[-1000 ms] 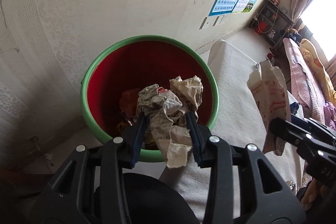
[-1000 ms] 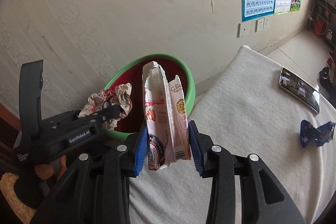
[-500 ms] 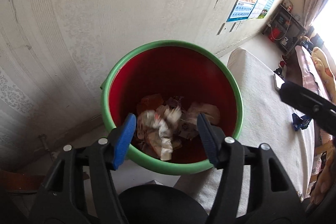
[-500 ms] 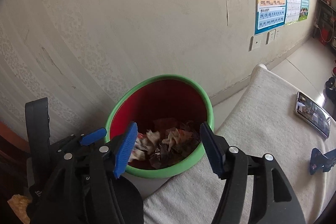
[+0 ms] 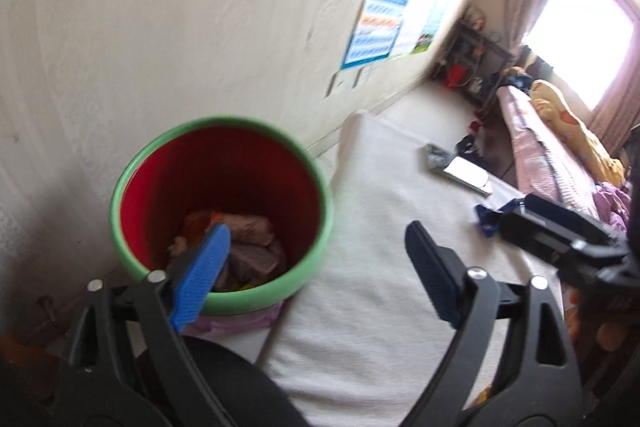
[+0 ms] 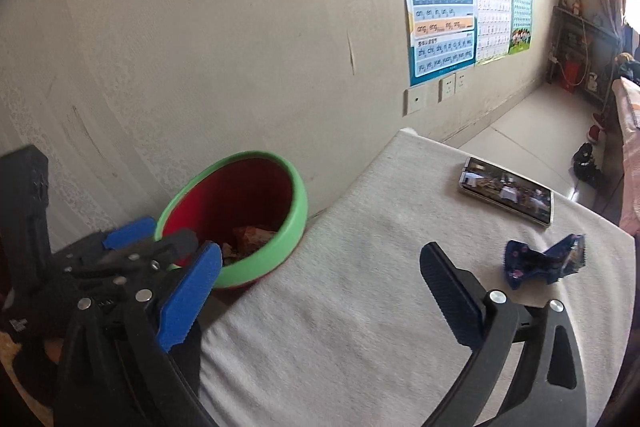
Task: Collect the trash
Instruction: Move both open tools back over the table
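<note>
Trash bin (image 5: 222,211) with the green rim and red inside is seen at lower left of the left wrist view, against the wall, with crumpled paper and carton scraps (image 5: 248,247) piled at its bottom. Nothing is held right now: the left gripper (image 5: 316,275) is empty and its jaws are opening wide, and the same can be said of the right gripper (image 6: 320,291), with only bare cloth between the blue pads.

One piece looks left to collect: a crumpled blue wrapper (image 6: 542,261) lying on the white cloth-covered surface (image 6: 360,307), at right of the right wrist view, near a phone (image 6: 506,190) but not touching it. The phone is probably best left alone.

The wrapper is judged to be very light, thin and crinkly, likely a bit slippery, so it could be squashed without harm. The twisted middle seems the best spot to be pinched, since the flared ends may slide out or tear.
</note>
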Available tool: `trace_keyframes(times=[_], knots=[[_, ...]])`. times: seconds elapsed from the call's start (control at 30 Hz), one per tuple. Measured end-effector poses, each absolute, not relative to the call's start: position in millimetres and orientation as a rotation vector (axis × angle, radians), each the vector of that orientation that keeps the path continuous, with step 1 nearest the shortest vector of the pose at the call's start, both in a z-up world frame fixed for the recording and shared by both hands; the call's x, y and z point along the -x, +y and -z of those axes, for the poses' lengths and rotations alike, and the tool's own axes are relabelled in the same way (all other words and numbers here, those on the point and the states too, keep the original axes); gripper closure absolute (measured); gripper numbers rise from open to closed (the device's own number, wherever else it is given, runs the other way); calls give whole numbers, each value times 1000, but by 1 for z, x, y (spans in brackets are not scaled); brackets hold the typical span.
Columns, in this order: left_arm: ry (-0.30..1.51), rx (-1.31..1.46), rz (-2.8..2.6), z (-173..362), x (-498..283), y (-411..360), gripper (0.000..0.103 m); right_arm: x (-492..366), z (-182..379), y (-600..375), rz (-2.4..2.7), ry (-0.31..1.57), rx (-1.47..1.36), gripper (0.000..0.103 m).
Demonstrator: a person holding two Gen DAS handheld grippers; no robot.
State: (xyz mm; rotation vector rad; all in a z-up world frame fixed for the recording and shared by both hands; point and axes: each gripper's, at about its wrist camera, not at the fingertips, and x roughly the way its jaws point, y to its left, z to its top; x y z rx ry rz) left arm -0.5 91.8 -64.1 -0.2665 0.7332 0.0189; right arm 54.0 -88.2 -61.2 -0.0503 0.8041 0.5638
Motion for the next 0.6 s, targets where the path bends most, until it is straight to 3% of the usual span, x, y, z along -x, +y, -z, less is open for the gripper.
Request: trace_keyframes(times=[0.07, 0.3, 0.6], knots=[[695, 235, 4, 57, 5, 73, 6, -45, 64, -108, -538, 810, 64, 7], [790, 123, 186, 56, 6, 10, 6, -13, 67, -189, -438, 821, 85, 7], [950, 37, 343, 90, 20, -49, 6, 15, 111, -260, -320, 1087, 41, 7]])
